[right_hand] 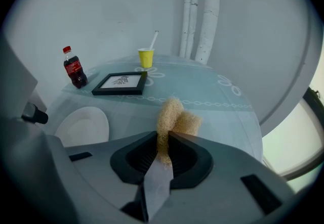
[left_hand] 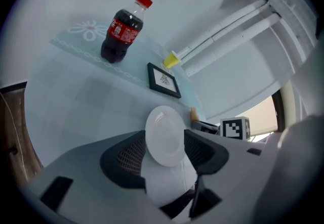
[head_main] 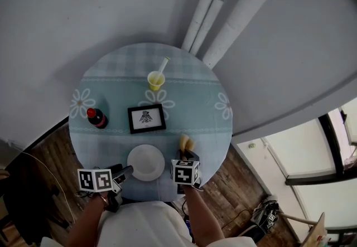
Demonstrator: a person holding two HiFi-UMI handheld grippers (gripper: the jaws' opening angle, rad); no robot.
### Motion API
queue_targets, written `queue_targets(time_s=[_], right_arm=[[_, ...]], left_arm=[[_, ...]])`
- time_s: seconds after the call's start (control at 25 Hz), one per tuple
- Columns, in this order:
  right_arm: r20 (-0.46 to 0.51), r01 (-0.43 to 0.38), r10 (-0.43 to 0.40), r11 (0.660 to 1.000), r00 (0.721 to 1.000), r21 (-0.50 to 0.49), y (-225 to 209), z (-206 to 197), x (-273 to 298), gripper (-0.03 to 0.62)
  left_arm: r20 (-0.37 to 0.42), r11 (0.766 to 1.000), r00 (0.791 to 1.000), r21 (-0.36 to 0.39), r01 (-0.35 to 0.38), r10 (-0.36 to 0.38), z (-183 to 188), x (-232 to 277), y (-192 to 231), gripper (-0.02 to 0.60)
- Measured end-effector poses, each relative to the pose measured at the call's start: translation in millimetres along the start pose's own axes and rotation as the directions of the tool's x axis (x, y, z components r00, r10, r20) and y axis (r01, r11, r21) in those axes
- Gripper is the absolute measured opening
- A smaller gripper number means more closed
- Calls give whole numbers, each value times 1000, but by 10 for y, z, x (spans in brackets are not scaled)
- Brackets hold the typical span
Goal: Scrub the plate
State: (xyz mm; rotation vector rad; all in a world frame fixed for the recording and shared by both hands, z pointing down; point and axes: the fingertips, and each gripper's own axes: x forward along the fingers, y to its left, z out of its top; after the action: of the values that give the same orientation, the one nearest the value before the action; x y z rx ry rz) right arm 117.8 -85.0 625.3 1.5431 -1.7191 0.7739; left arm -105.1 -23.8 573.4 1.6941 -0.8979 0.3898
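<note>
One round bench (head_main: 195, 112) carries a white plate (head_main: 146, 162), flat at its near edge, between my tongs. Left tongs (head_main: 127, 172), spread wide and holding nothing, point at its left rim and are the nearer pair. Right tongs (right_hand: 164, 139), just right of it, pinch a tan sponge (right_hand: 178, 119).

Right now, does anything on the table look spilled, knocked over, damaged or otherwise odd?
Nothing stands out. The bottle and cup stand upright, and no spill shows. The frame lies flat, and the plate sits whole near the table edge. The right hand-held gripper is shut on a sponge.
</note>
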Motion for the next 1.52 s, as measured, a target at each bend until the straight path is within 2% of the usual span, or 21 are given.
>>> queue_targets(time_s=[0.12, 0.24, 0.36, 0.68, 0.76, 0.88, 1.04, 1.24, 1.28, 1.52], right_arm=[[0, -7, 7, 1000, 1000, 3, -5, 8, -2, 71], [4, -10, 10, 1000, 1000, 7, -18, 19, 0, 71], [0, -15, 15, 1000, 1000, 8, -12, 1, -1, 71], [13, -12, 12, 1000, 1000, 11, -23, 13, 2, 71], [17, -12, 12, 1000, 1000, 9, -20, 18, 2, 71], [19, -15, 15, 1000, 1000, 7, -24, 26, -11, 71], [11, -14, 14, 1000, 1000, 3, -20, 22, -10, 71], [5, -13, 13, 1000, 1000, 1, -23, 15, -12, 71], [5, -12, 12, 1000, 1000, 0, -25, 15, -12, 71], [2, -11, 11, 1000, 1000, -3, -16, 11, -2, 71]], left_arm=[[-16, 999, 1000, -40, -25, 25, -35, 88, 114, 239], [-34, 994, 999, -111, -19, 16, -75, 190, 165, 239], [-43, 981, 999, -192, -6, -2, -110, 271, 194, 239], [-34, 949, 998, -313, 34, -47, -117, 320, 217, 227], [-37, 945, 998, -326, 28, -42, -130, 333, 228, 222], [-19, 937, 1000, -349, 13, -21, -140, 336, 253, 158], [-5, 910, 998, -411, 53, -61, -158, 431, 164, 164], [7, 889, 999, -457, 33, -33, -190, 501, 211, 72], [9, 888, 999, -459, 31, -31, -194, 506, 222, 49], [26, 890, 999, -454, 32, -22, -192, 504, 228, 43]])
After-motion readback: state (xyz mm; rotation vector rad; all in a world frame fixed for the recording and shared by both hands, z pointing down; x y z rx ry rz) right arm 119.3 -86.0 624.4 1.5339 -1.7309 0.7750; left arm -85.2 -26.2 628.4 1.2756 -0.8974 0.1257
